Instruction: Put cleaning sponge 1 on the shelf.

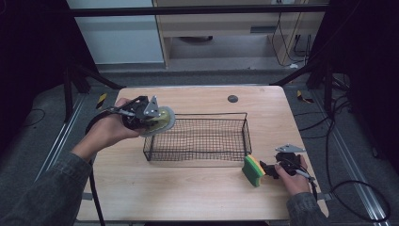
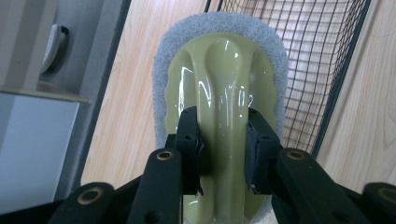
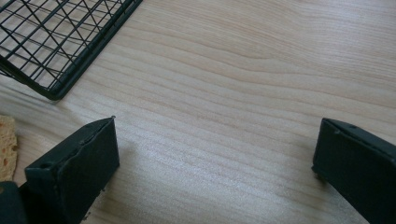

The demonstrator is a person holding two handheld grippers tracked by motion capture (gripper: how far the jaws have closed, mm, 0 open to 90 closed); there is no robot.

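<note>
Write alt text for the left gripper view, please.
The left gripper has its two black fingers shut on the glossy olive-green handle of a scrubbing pad edged in grey. Behind it lie the wooden table and a black wire basket.

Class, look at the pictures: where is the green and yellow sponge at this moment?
In the high view, the sponge stands on the table at the right, just off the wire basket's near right corner, directly beside the right gripper, whose jaws are open.

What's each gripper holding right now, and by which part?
The left gripper is shut on the raised green handle of the scrubber pad. The right gripper is open and holds nothing; the sponge stands beside it.
</note>
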